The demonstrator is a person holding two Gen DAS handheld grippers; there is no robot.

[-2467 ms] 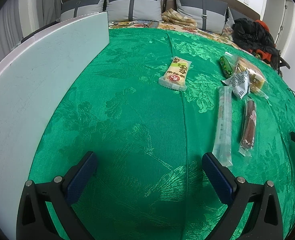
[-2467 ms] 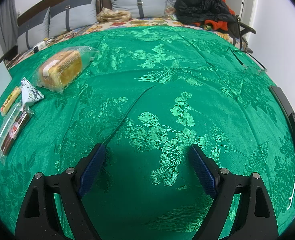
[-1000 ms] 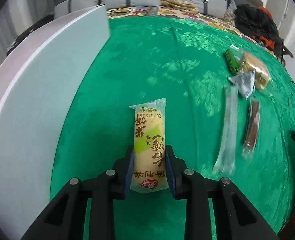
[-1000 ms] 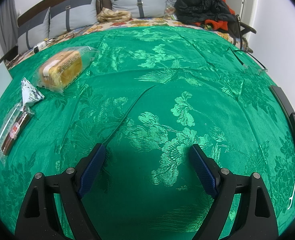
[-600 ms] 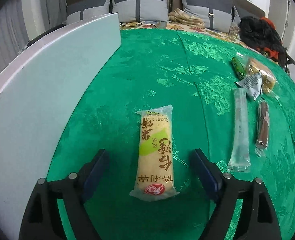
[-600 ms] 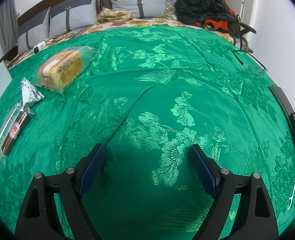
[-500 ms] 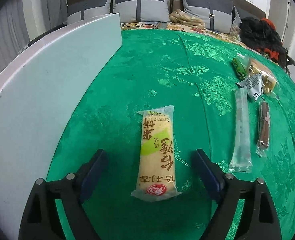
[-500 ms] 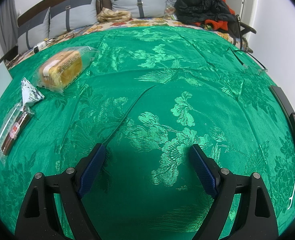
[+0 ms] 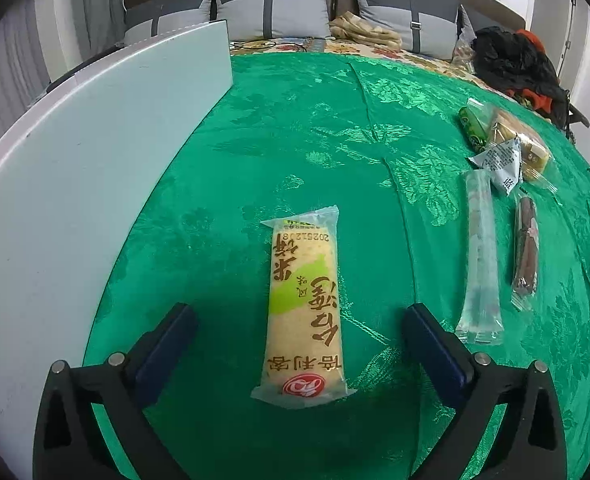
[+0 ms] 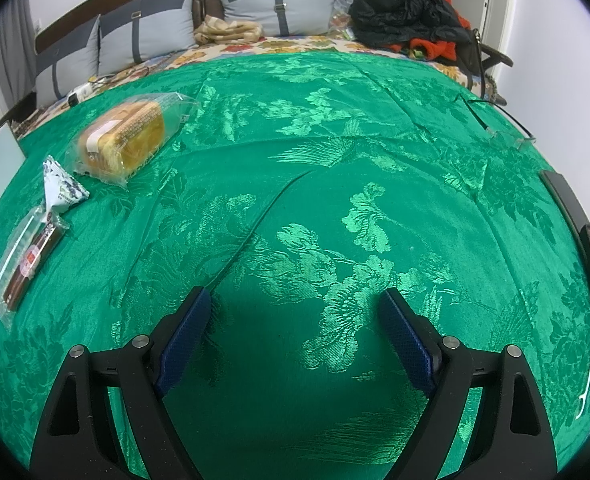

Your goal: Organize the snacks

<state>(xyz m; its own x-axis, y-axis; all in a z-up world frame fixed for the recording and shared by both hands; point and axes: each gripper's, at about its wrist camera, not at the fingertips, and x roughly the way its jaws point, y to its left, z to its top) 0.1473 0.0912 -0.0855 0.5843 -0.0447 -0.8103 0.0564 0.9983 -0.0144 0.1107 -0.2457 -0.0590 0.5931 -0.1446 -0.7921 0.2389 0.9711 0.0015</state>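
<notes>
Both fingers [image 9: 173,334] clear of rice cracker pack [image 9: 304,312]

- The left gripper [image 9: 299,336] has its jaws spread wide, and both blue pads [image 9: 167,350] are free and touch nothing.
- It is held low and points forward, level with the surface.
- The right gripper [image 10: 295,332] also has its jaws wide apart, with nothing between them.
- Its blue pads [image 10: 405,340] hang just above the surface, and the black arms of both fingers are symmetric.
</notes>
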